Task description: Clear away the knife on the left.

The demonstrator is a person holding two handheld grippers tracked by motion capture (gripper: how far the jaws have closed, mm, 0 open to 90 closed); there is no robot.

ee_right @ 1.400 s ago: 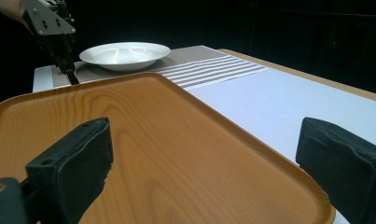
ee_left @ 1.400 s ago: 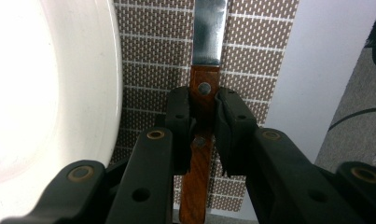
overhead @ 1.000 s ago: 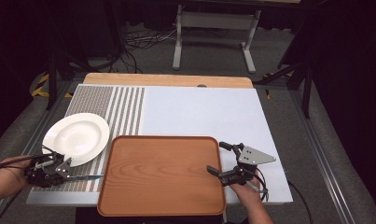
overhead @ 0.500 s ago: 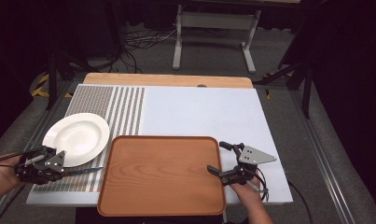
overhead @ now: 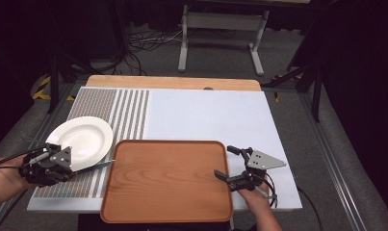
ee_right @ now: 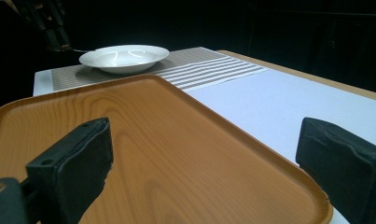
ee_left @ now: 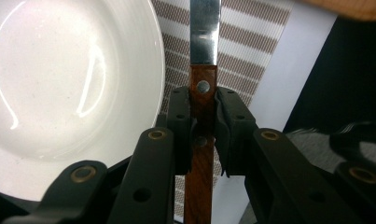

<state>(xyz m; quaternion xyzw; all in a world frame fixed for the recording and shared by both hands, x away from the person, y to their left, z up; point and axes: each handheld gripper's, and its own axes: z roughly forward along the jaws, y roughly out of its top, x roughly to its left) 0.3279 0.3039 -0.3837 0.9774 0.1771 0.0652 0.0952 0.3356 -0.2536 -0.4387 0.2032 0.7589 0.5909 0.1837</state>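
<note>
My left claw (overhead: pixel 71 166) is clenching a knife (overhead: pixel 93 166) by its wooden handle (ee_left: pixel 202 135), the two black jaws pressing on either side of the riveted wood in the left gripper view. I am holding it at the near left of the bench (overhead: pixel 206 115), with the steel blade (ee_left: pixel 205 32) pointing right toward the wooden tray (overhead: pixel 167 178); in the high view the tip is lying just beside the tray's left rim, though I cannot tell whether it is touching. The knife is hanging over the striped placemat (overhead: pixel 129 106), just beside the near right rim of the white plate (overhead: pixel 83 137), which is sitting on that mat.

My right claw (overhead: pixel 230 163) is resting at the near right, released, its jaws standing wide apart with nothing between them. In the right gripper view one jaw is hovering over the tray's right part and the other over the pale bench top beyond the rim, so the tray's right rim is running between them. The grey three-cornered plate (overhead: pixel 264 160) on that claw is pointing right, and my hand (overhead: pixel 254 197) is coming in from the near edge behind it.
</note>
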